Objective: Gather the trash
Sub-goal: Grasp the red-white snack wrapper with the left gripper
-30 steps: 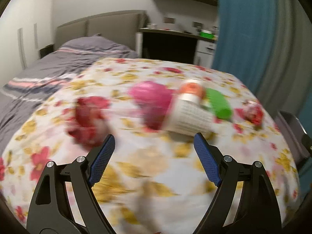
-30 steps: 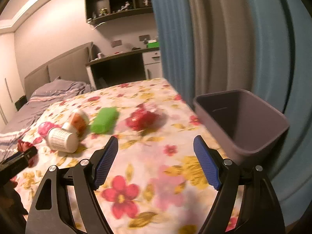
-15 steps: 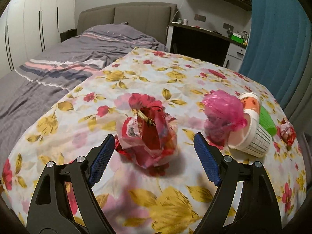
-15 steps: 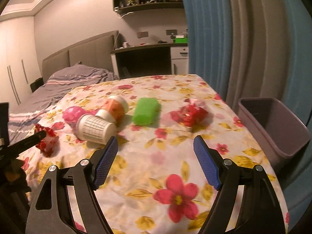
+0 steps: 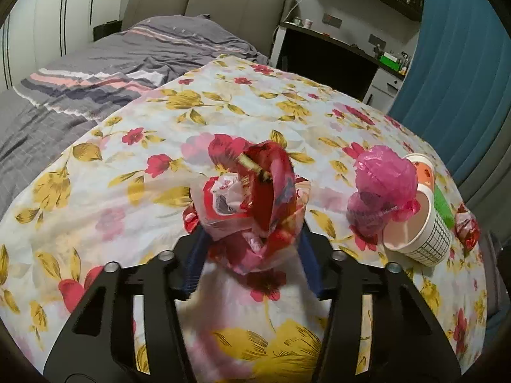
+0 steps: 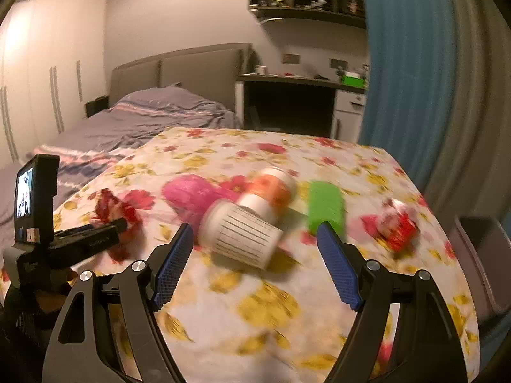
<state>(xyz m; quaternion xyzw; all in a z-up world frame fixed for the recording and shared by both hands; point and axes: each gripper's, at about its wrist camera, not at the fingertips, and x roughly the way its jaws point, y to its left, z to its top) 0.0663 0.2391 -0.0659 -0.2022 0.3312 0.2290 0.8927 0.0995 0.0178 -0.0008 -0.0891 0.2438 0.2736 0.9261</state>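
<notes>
Left hand-held gripper (image 5: 252, 249) angles downward over the floral-clothed counter (image 5: 223, 102), its jaws closing with the crumpled red-and-white plastic wrapper (image 5: 252, 198) between them; the blue pads are mostly hidden behind the crinkled film, so I cannot tell whether they press it yet. Print on the wrapper is too creased to read. At about two o'clock from it sit a pink plastic bag (image 5: 383, 185), a white paper cup with a grid pattern (image 5: 418, 239) tipped on its side, an orange-banded cup (image 5: 426, 172) and a green packet (image 5: 444, 204).

Right hand-held gripper (image 6: 255, 249) tilts down too, released and holding nothing; the view is blurred. The lined white cup (image 6: 242, 236) lies at twelve o'clock just beyond its fingertips, a second red wrapper (image 6: 397, 223) at two o'clock, and a grey bin (image 6: 485, 255) at three o'clock off the counter's edge.
</notes>
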